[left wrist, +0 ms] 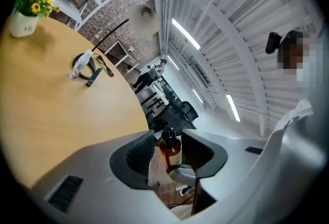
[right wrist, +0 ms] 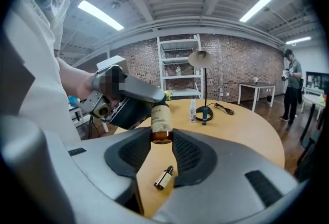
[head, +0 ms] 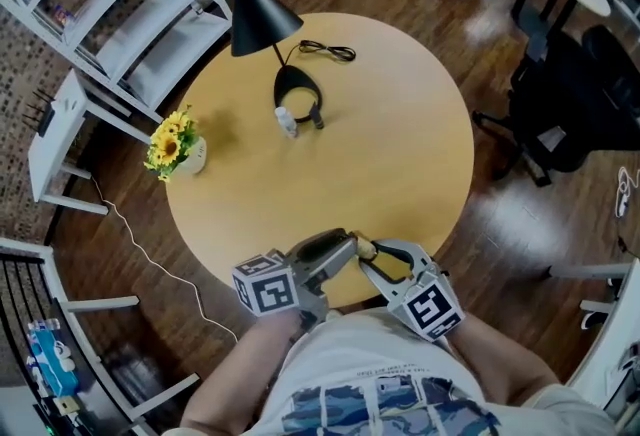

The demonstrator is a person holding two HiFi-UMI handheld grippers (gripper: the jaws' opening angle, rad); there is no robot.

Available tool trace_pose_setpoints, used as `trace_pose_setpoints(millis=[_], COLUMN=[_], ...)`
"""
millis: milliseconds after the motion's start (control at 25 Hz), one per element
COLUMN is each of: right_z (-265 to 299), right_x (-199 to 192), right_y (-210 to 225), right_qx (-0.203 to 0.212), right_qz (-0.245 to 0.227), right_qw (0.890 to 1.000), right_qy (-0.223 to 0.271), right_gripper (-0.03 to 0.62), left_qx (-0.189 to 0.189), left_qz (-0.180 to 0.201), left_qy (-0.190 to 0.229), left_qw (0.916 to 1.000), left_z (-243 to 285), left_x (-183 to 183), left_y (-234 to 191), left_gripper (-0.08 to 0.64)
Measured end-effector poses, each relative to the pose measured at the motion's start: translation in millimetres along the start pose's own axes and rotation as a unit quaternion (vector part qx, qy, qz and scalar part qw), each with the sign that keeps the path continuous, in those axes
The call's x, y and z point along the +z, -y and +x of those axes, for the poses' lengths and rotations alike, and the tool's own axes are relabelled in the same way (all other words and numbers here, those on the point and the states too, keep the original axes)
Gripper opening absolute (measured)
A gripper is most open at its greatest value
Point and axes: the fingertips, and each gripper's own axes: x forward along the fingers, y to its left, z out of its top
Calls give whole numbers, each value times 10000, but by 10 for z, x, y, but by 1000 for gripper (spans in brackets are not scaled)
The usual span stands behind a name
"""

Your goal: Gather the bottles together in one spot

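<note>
Pinching the base of the amber bottle [right wrist: 161, 120] between its pads, the right gripper [right wrist: 161, 141] holds it in the air above the near tabletop [head: 380, 154] edge. The bottle's long axis runs from this gripper across to the left gripper [left wrist: 167, 148], black cap leading. The left gripper's jaws stand spread round the cap end, not pressing on it, which only the left gripper view shows. Only the right gripper view shows the small dropper bottle [right wrist: 164, 178], which lies on its side just below the right gripper's jaws with its cap pointing away from the gripper. Well beyond both grippers, a clear spray bottle [head: 288, 121] stands upright beside the lamp [head: 262, 14] base.
</note>
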Motion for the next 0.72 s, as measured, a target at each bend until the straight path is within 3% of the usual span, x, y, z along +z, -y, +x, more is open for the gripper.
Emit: trace_pose_setpoints(millis=[80,160,440,520,600,720], right_z=[20,39,153,153,124,77], right_x=[-10,-27,-125,-173,-244,-348], right_y=[35,97,318,403,499,657], right_qx=[45,74,205,180,150,46], right_qz=[-136,-178,-330,-279,-189,42], right_qw=[9999,9998,9992,9993,9994,9994], right_qy=[-6,5,-72,-143,-233,-344], right_gripper=[148,147,157,213,220,236], left_qx=[-52,30,640,911,1235,1773], left_qz=[-227,-183,995,1396,1784,2359], left_qy=[98,100,-167,-165,-156,-205], left_qw=[9997,9998,9928,9859,9761,9552], left_z=[62,126,242,211,180,127], left_x=[60,106,262,427,621,891], left_y=[8,-2,-91,-183,-318,-609], left_gripper=[134,118,103,101,98,90])
